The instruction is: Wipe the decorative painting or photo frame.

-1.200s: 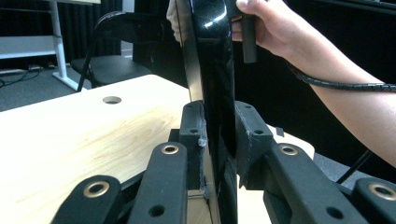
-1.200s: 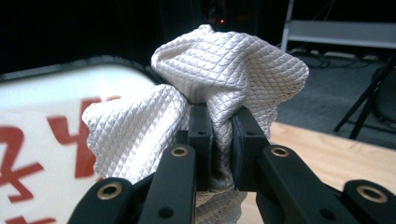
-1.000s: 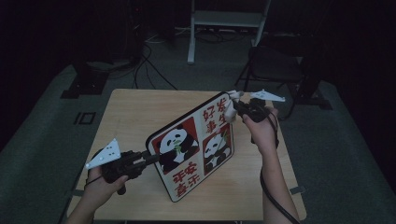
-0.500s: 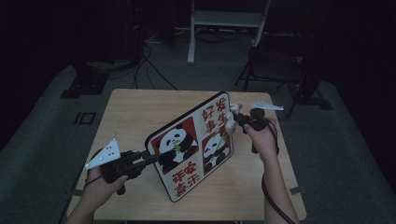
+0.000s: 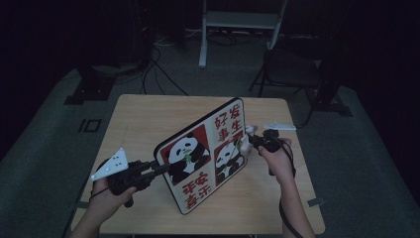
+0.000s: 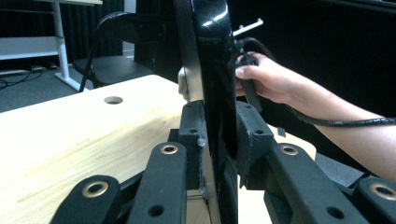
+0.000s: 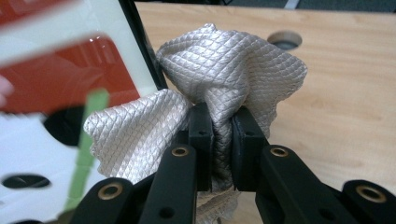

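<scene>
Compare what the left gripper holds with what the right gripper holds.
The left gripper clamps a rigid, glossy panda board standing on edge on the table; the right gripper pinches a soft, crumpled grey cloth. The board is large and printed red, white and black; the cloth is small and plain. Both are firmly gripped.

Panda board blocks the middle

The upright panda board point(image 5: 205, 156) stands between the left tool point(image 5: 157, 168) and right tool point(image 5: 246, 141); bare bench point(image 5: 148, 119) lies open beyond and beside both.
</scene>
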Available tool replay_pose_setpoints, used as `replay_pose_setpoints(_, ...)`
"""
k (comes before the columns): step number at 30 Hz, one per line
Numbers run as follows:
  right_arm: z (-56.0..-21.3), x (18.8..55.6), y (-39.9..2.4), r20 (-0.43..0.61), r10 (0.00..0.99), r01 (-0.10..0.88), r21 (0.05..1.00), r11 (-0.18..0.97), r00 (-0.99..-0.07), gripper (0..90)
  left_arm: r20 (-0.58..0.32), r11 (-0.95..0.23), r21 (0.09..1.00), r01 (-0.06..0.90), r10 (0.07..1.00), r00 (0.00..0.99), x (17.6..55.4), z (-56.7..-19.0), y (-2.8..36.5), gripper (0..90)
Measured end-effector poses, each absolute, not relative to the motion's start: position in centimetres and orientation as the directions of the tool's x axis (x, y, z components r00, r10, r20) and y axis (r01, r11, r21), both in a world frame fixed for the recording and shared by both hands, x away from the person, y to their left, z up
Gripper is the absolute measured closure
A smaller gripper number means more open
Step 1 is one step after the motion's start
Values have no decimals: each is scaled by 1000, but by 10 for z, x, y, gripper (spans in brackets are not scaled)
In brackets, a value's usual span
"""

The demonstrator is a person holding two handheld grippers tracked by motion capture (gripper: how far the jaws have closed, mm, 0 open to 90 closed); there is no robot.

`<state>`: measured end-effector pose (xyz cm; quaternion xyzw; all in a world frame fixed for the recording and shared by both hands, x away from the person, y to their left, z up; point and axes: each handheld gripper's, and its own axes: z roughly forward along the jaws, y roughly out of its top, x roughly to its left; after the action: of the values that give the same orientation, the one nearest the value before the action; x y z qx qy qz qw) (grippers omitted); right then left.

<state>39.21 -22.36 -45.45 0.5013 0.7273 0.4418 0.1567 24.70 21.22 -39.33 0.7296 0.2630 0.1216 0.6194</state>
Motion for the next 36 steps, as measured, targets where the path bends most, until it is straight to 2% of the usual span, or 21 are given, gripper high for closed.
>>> replay_pose_setpoints(20, -515, 379, -233, 226, 879, 687, 712, 145, -420, 808, -144, -95, 969, 229, 539, 830, 247, -393, 212, 759)
replay_pose_setpoints(29, -527, 375, -235, 190, 889, 702, 688, 183, -417, 805, -154, -87, 968, 237, 541, 827, 247, -393, 214, 764)
replay_pose_setpoints(36, -527, 381, -253, 129, 932, 672, 726, 144, -338, 794, -173, -83, 964, 254, 531, 830, 246, -392, 215, 761)
